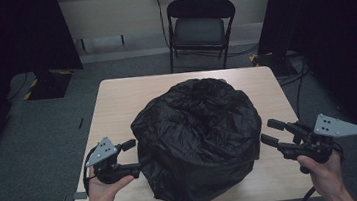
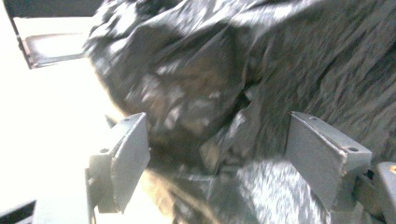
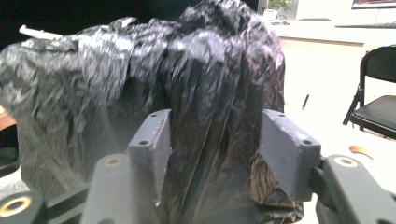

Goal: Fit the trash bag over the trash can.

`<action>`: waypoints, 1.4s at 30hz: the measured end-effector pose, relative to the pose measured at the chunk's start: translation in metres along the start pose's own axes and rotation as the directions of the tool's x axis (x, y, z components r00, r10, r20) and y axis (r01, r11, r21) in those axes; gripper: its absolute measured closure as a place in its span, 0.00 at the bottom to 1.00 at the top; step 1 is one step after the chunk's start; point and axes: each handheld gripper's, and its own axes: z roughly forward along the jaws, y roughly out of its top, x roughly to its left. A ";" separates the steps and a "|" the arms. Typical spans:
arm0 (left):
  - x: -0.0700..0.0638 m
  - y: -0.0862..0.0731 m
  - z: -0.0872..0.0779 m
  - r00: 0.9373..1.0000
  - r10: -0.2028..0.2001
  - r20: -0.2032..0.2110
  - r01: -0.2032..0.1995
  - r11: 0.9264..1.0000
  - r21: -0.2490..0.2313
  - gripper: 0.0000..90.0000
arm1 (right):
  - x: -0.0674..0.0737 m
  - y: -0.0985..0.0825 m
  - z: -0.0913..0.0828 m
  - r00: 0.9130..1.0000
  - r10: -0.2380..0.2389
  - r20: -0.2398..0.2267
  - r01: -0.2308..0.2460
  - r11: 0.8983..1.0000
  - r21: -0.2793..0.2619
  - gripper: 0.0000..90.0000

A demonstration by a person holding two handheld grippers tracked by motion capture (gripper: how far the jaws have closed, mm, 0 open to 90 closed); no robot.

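A large crumpled black plastic bag [image 1: 197, 133] bulges over something round on the middle of the light wooden table [image 1: 116, 102]. At the bag's lower left side is my left gripper [image 1: 132, 158], its jaws wide apart. In the left gripper view the bag's folds [image 2: 196, 93] lie between those jaws [image 2: 215, 120] without being pinched. My right gripper [image 1: 269, 131] is at the bag's right edge, jaws apart. In the right gripper view a ridge of the bag [image 3: 210, 70] rises between the jaws [image 3: 215, 116]; I see no pinch on it.
A black folding chair [image 1: 199, 28] stands on the grey carpet beyond the table's far edge. Dark curtains hang at both sides of the room. Cables run along the floor at the right. Bare tabletop shows on the left and right of the bag.
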 end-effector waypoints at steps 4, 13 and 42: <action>0.009 -0.011 -0.013 0.999 -0.031 -0.018 0.031 1.000 -0.003 0.24 | -0.001 0.009 0.001 1.000 -0.007 -0.007 0.007 1.000 -0.014 0.45; 0.027 -0.041 -0.012 0.988 -0.043 -0.151 0.063 0.990 0.129 0.25 | 0.003 0.032 0.004 0.998 -0.035 -0.044 0.032 0.997 -0.065 0.57; 0.044 -0.096 0.032 0.955 0.024 -0.295 0.093 0.922 0.377 0.17 | 0.021 0.123 0.104 0.977 -0.149 -0.153 0.161 0.984 0.071 0.53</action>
